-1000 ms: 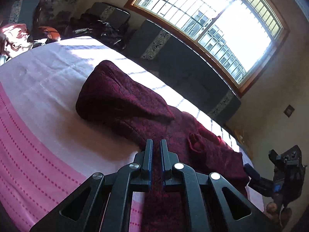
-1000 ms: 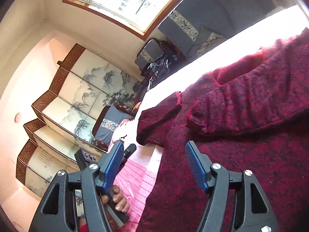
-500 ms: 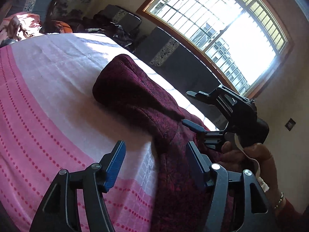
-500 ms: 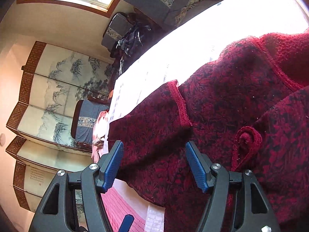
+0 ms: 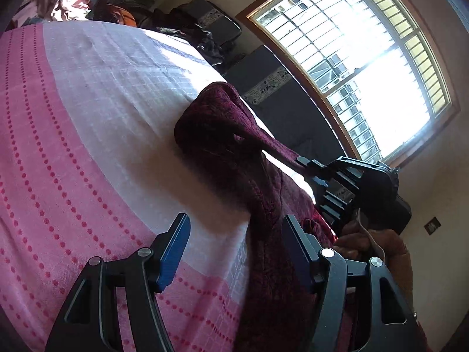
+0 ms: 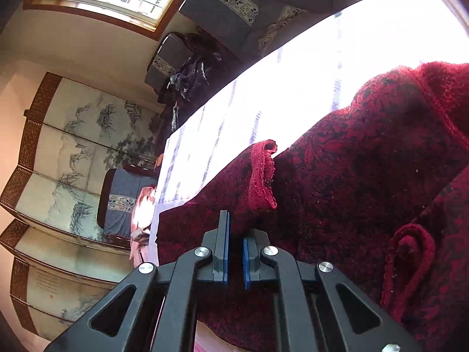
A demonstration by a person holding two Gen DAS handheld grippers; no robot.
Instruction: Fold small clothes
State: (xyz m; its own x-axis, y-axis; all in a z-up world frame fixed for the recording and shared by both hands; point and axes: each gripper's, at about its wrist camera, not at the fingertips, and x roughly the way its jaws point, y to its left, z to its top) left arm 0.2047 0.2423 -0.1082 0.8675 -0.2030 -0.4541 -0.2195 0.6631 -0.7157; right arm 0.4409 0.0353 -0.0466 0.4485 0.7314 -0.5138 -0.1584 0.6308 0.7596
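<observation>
- Since the earlier pictures, the right gripper (image 6: 234,234) has travelled across the garment (image 6: 366,176) to its sleeve, and its jaws have just been closing on the cloth; the left gripper (image 5: 234,234) has let go of the fabric it was pinching a second ago and is now standing apart.
- Nearest in the left wrist view, the left gripper's two blue pads (image 5: 176,246) are standing fairly wide, with one dark red fold of the garment (image 5: 234,146) hanging between them beside the right-hand pad; I cannot tell whether it is touching that pad.
- Just beyond, a hand (image 5: 351,240) is holding the right gripper (image 5: 310,173), whose tip is pinching a stretched strip of the garment.
- In the right wrist view, the right gripper's jaws are standing nearly together, clamping the sleeve near its red cuff (image 6: 261,173).
- One garment is lying on the bedspread (image 5: 88,117), which is showing pink dotted bands near the camera and pale checks farther off; one knotted loop fastener (image 6: 407,252) is showing on the cloth.
- Farther off, one pinkish heap of cloth (image 5: 61,3) is sitting at the bed's far corner.
- Beyond that, dark cushions with patterned bands (image 6: 225,3) are lining the wall under one large barred window (image 5: 366,58).
- Farthest, one folding screen (image 6: 67,158) painted with trees is standing by the wall; the writing on its lowest panel is too small to read.
</observation>
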